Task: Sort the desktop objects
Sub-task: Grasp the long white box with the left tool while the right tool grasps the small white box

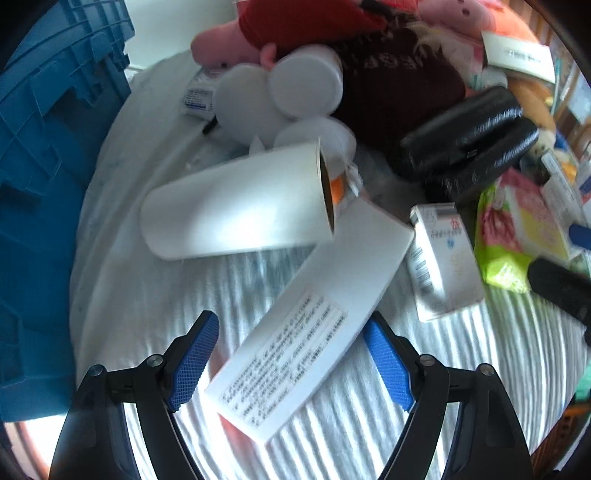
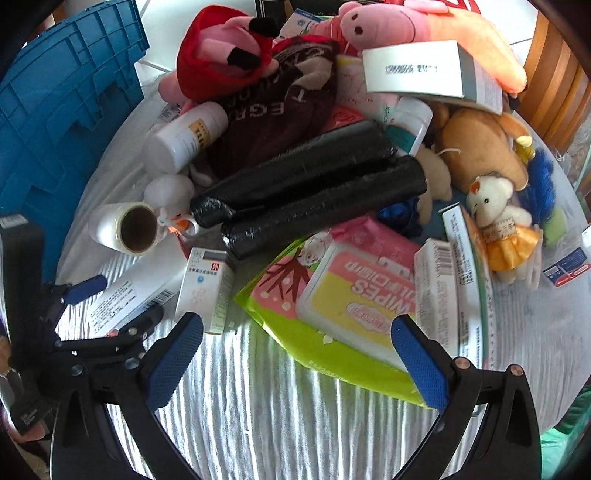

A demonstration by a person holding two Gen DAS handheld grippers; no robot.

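On the desk (image 2: 295, 424), under a white striped cloth, lies a big heap of things. Both hand-held grippers point down at it with nothing in them.

The left hand-held gripper (image 1: 291, 360) has its blue pads wide apart. A long white box with small print (image 1: 314, 317) lies flat between them, but the pads do not touch it. Just beyond the box is a white roll with a brown core (image 1: 236, 206), lying on its side. To the right of the box stands a small white medicine box (image 1: 443, 258).

The right hand-held gripper (image 2: 297, 363) is wide apart too. It hangs over bare cloth, near a green and pink pack of wipes (image 2: 354, 306). Two black rolls (image 2: 314, 188) lie side by side, farther back in the middle. A white bottle (image 2: 184, 136) lies to their left. A little white bear in a yellow dress (image 2: 502, 225) sits on the right. Pink pig toys (image 2: 373, 22) are piled at the far side. A blue crate (image 2: 62, 110) stands at the far left.
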